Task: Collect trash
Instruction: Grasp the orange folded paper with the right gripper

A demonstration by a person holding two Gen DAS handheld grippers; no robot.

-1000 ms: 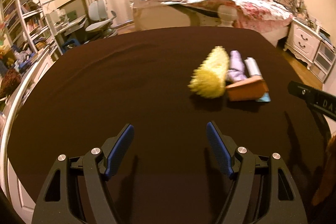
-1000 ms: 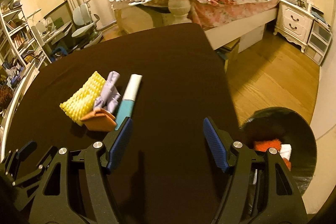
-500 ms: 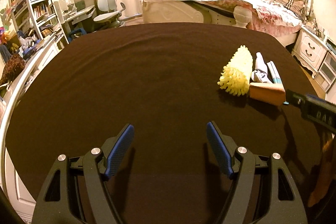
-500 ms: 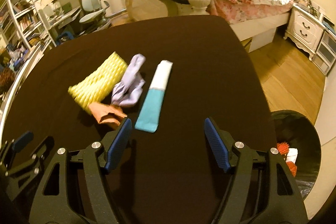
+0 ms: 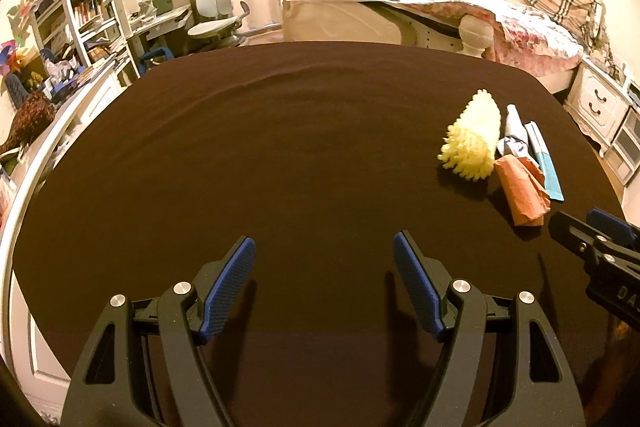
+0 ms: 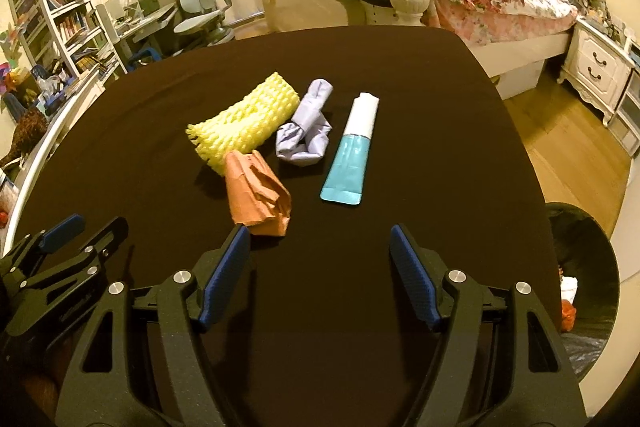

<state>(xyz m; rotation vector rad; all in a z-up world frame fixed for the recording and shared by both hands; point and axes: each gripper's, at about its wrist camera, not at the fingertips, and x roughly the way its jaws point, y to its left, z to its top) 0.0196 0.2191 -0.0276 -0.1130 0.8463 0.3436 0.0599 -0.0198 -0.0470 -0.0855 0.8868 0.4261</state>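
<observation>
The dark-clothed surface (image 6: 360, 75) fills both views, and the right wrist view has swung leftward over the last second, so the four pieces of trash, which sat off toward the left, now lie straight ahead of the right gripper (image 6: 320, 267); judging by that, a first pick is being lined up. The left gripper (image 5: 324, 279) has drifted less, and in its view the trash has slid further right. At the right edge, beside the surface and lower than it, stands a black-lined bin (image 6: 580, 267), now showing less of its mouth; inside it an orange scrap and something white can be made out, the rest hidden. On the surface, the yellow foam net (image 6: 244, 123) lies far left of the group, the orange paper wad (image 6: 258, 195) nearest the right gripper and touching the net, the lilac crumpled wrapper (image 6: 306, 135) in the middle, and the blue-and-white tube (image 6: 350, 155) on the right, just apart from the others. Both pairs of jaws stand well apart with nothing between them, the left far from any trash, so nothing is picked up yet.
</observation>
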